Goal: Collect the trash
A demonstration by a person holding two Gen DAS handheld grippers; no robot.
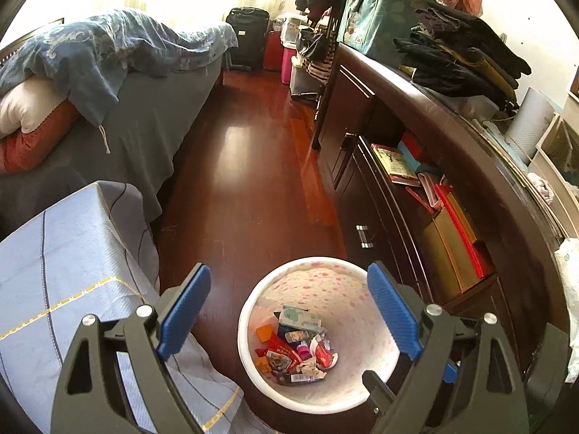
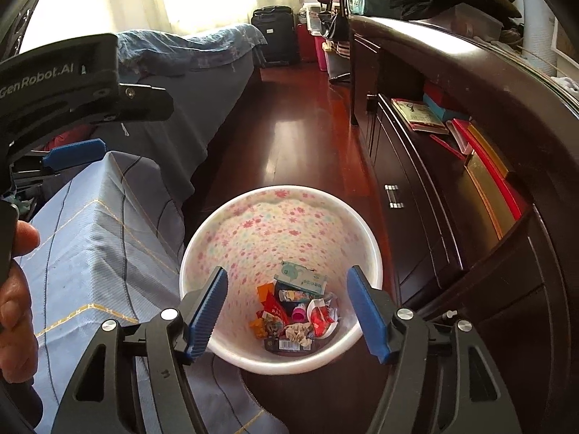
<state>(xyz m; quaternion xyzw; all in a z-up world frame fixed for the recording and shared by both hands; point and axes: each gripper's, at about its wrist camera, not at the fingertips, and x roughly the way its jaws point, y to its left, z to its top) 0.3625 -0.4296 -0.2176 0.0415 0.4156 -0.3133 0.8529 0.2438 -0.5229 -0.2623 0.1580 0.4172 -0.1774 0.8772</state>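
Observation:
A white bin with a pink flower lining point(image 1: 327, 278) point(image 2: 282, 217) stands on the dark wood floor. In its bottom lies trash point(image 1: 296, 347) point(image 2: 296, 314): a green-and-white packet, red wrappers, an orange scrap, crumpled paper. My left gripper point(image 1: 289, 307) hangs above the bin, open wide, nothing between its blue pads. My right gripper point(image 2: 287, 307) is also above the bin's near rim, open and empty. The left gripper's body point(image 2: 61, 83) shows at the upper left of the right wrist view, held by a hand point(image 2: 14, 289).
A stool or table under a blue checked cloth point(image 1: 65, 271) point(image 2: 94, 246) stands just left of the bin. A dark wooden cabinet point(image 1: 416, 152) point(image 2: 452, 181) with books and boxes runs along the right. A bed point(image 1: 126, 115) lies at the left; suitcases point(image 1: 248, 36) stand far back.

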